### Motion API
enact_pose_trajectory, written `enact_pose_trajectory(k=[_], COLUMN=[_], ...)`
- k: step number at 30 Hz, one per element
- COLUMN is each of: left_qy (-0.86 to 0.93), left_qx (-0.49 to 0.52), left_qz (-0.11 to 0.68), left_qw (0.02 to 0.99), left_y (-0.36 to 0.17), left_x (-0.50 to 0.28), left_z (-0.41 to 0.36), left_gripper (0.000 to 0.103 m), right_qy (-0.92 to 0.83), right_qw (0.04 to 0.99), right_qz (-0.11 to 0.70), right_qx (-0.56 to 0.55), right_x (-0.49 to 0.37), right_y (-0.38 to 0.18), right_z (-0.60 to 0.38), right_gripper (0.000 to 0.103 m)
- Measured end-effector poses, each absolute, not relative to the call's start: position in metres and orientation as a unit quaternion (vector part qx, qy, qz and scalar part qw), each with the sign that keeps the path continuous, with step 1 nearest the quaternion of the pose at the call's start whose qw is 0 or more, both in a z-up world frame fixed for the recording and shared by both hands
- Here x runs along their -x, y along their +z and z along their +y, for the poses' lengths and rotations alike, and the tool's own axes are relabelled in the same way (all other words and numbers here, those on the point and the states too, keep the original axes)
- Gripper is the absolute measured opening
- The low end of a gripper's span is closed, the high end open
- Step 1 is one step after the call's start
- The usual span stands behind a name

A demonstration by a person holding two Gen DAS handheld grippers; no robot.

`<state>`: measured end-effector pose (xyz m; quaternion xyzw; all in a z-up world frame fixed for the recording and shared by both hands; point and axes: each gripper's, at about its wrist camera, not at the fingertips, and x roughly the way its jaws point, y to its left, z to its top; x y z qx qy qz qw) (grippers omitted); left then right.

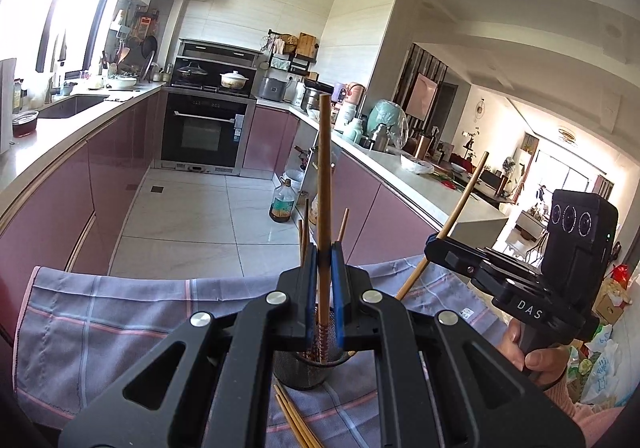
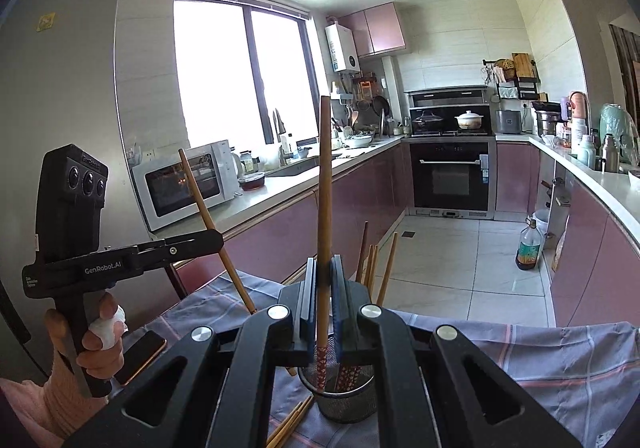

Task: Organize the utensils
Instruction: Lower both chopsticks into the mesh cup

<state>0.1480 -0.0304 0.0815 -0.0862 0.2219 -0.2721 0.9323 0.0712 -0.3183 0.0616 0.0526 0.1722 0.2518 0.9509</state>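
The fingers of the left gripper (image 1: 324,288) are clenched on one upright wooden chopstick (image 1: 323,184), and those of the right gripper (image 2: 324,300) likewise pinch a second chopstick (image 2: 324,192), each with its patterned end over the mesh utensil holder (image 2: 344,404). The holder stands on a checked cloth (image 2: 560,364) covering the table, with several chopsticks leaning inside it. More loose chopsticks (image 1: 296,420) lie on the cloth beside the holder's base, toward the near edge.
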Motion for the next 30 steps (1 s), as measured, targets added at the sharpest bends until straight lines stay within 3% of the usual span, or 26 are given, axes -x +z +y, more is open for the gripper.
enact_pose_trajectory(k=[30], left_qy=[-0.260], left_qx=[0.034], left_qz=[0.297], left_qw=[0.918], left_y=[0.047], left_x=[-0.188], left_z=[-0.068], left_gripper=[0.008], right_qy=[0.223], right_qw=[0.945], right_qz=[0.240], right_qx=[-0.029], right_x=[-0.111], right_y=[0.029], right_z=[-0.300], right_gripper=[0.005])
